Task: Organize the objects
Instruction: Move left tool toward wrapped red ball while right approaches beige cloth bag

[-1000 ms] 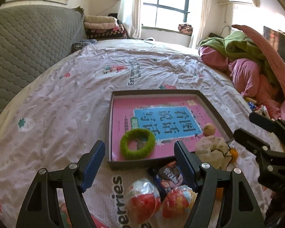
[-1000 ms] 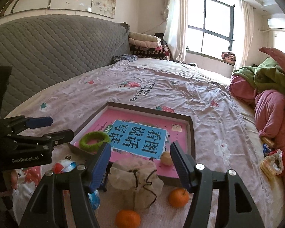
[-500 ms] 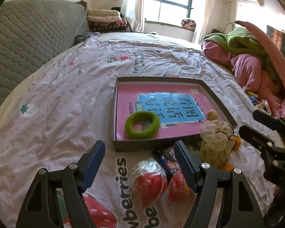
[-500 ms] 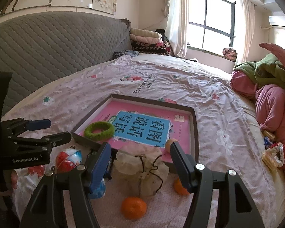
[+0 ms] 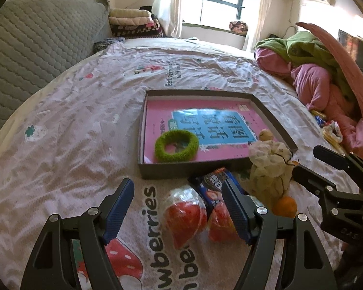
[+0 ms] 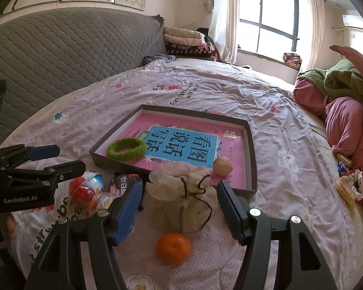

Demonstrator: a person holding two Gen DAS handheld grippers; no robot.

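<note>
Pink book [image 6: 196,149] shows Chinese title characters; left gripper [image 6: 58,158] reads "GenRobot.AI".

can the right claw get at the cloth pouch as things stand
Probably yes. The right claw is open, and the cloth pouch sits upright straight ahead between its fingers. Only the orange lies nearer, low and below the path.

Both wrist cams look forward and down along open jaws, low over the bed [image 5: 60,111], facing the window. Left view: eggs [image 5: 184,215] between its jaws, tray [image 5: 181,171] beyond. Right view: pouch [image 6: 181,200] between its jaws, orange [image 6: 173,247] nearer. Both share the tray, ring [image 6: 127,148] and pouch; each sees the other gripper at its edge.
</note>
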